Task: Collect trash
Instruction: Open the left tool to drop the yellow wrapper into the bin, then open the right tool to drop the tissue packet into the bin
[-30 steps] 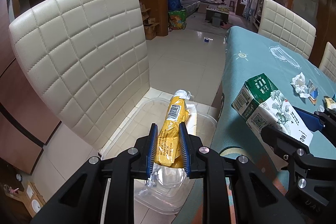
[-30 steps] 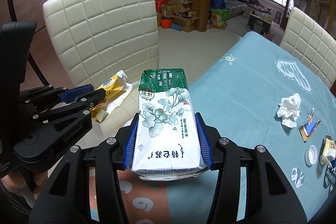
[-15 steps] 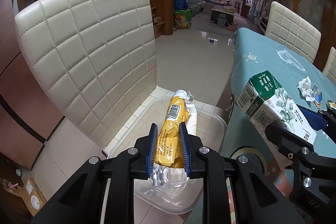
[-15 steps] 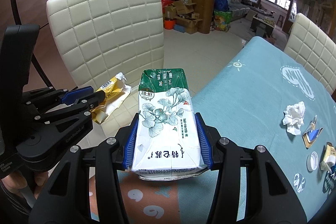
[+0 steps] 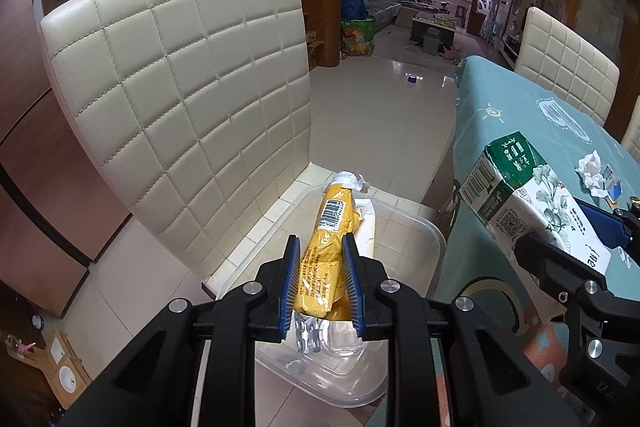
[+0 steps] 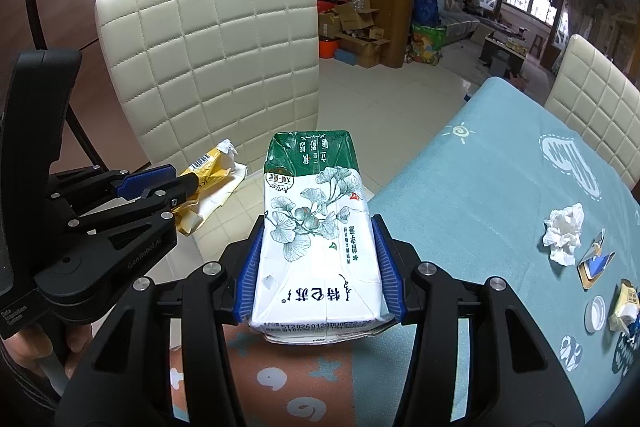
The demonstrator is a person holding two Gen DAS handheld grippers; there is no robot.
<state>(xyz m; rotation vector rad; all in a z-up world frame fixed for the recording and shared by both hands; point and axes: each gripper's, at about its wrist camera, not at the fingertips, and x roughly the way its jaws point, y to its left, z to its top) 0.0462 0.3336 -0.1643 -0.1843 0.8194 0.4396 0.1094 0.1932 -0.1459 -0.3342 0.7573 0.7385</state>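
From the left wrist I see my left gripper (image 5: 320, 281) clamping a yellow wrapper (image 5: 320, 267), barcode sticker up, over the clear plastic bin (image 5: 408, 259) on the floor.

From the right wrist, my right gripper (image 6: 320, 263) grips a green-and-white carton (image 6: 316, 231) with Chinese print above the teal tablecloth (image 6: 480, 187); "GenRobot.AI" marks the left gripper's side.

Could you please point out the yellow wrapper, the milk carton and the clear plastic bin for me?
yellow wrapper (image 5: 326, 251), left wrist view, on its printed middle.
milk carton (image 6: 316, 227), right wrist view, on its white front face.
clear plastic bin (image 5: 434, 247), left wrist view, on its right rim.
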